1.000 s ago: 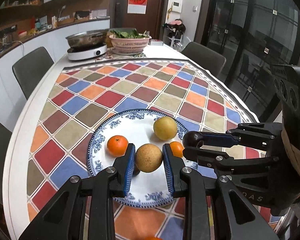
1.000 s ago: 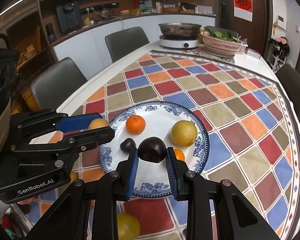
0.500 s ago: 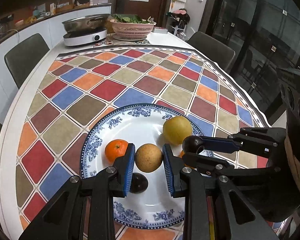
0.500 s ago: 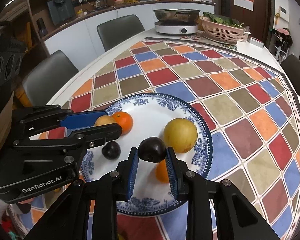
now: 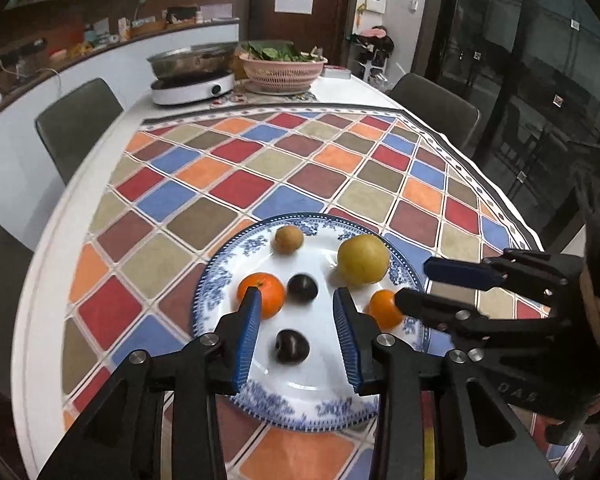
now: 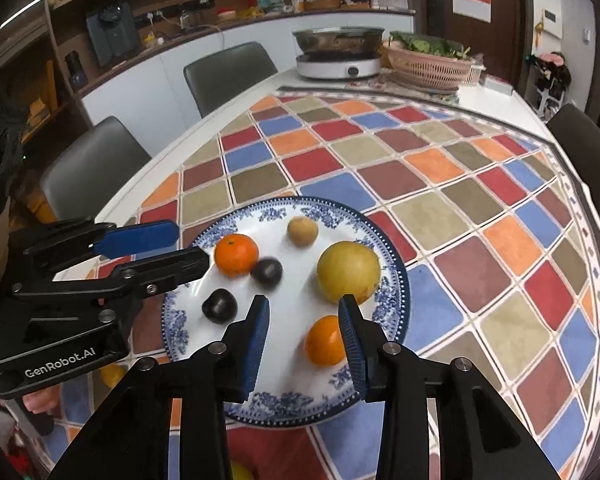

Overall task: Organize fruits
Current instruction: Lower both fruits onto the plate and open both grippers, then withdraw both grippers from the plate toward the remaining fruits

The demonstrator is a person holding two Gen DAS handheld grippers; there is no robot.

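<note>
Plate (image 5: pixel 236 264) sits flat on the checkered tablecloth (image 5: pixel 260 172), holding six round fruits with no clear long axis: two oranges (image 5: pixel 262 294), two dark plums (image 5: pixel 292 346), one yellow pear (image 5: pixel 363 258), one small brown fruit (image 5: pixel 289 239). Left gripper (image 5: pixel 296 322) and right gripper (image 6: pixel 303 322) have both just been opening; jaws apart, nothing clamped, hovering over the plate. Dining table with grey chairs (image 5: pixel 76 120), cooker (image 5: pixel 192 86) and basket (image 5: pixel 282 70) at the far end.

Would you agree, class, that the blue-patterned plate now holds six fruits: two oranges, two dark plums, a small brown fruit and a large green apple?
Not quite: the large fruit is yellow, not green, as the right wrist view shows. The rest stands: the plate holds two oranges, two dark plums and a small brown fruit.
</note>
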